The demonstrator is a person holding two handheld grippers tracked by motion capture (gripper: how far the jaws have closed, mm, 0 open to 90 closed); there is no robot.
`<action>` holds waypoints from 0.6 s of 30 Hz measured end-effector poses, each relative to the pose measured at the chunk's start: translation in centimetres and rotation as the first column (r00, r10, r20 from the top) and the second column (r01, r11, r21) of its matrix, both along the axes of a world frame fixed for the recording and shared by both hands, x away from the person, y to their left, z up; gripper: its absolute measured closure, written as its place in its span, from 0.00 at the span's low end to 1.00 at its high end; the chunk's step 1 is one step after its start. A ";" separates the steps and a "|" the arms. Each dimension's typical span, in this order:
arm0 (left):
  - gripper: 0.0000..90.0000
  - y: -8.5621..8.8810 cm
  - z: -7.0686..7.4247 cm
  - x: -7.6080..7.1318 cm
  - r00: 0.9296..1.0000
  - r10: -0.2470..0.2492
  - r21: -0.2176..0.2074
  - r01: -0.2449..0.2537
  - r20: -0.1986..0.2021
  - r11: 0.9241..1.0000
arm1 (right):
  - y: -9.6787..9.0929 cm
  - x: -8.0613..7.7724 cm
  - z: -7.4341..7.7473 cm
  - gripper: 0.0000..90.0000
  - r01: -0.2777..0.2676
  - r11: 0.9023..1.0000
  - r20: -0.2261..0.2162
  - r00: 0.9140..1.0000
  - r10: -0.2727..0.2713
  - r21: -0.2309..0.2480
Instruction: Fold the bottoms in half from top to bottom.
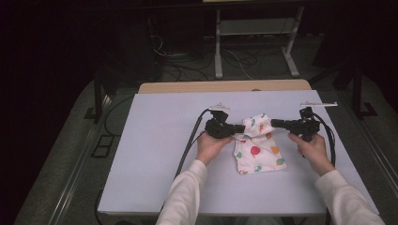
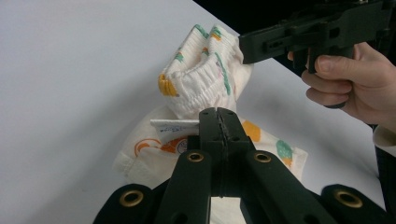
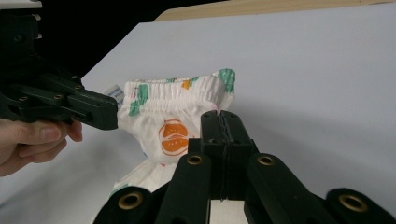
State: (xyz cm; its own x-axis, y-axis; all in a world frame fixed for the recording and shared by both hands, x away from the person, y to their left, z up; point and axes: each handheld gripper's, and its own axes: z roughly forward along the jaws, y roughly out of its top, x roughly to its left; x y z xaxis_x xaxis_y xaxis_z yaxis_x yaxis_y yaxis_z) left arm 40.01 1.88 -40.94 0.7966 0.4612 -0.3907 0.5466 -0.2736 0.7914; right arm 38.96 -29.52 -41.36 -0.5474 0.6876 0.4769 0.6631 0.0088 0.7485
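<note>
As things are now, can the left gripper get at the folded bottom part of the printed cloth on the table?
Probably not yet. The left gripper is shut on the elastic edge of the printed cloth, with the right gripper shut on the other side. The lower part lies free on the table, but it must let go first.

Garment's point(image 2: 201, 88) pinched edge (behind black jaws) hidden
</note>
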 end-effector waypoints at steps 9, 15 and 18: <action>1.00 0.0 -0.7 -1.1 1.000 -0.023 0.010 0.023 -0.010 1.000 | -0.2 -0.8 -0.7 0.98 -0.019 1.000 -0.020 1.000 0.019 -0.010; 1.00 -0.3 -0.8 -1.9 0.999 -0.045 0.015 0.045 -0.010 0.999 | -0.2 -1.4 -0.9 0.98 -0.031 0.999 -0.034 0.999 0.031 -0.011; 1.00 -0.4 -0.8 -2.3 0.998 -0.058 0.018 0.058 -0.007 0.998 | -0.3 -1.7 -1.0 0.98 -0.035 0.999 -0.040 0.999 0.034 -0.015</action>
State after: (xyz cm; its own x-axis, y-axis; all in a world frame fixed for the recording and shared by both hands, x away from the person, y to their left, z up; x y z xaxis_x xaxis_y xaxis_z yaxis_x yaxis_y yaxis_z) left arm 37.74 1.48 -41.71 0.8197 0.4215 -0.3878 0.5343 -0.3189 0.7828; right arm 37.30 -29.77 -42.36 -0.5517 0.6764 0.4880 0.6916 0.0440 0.7209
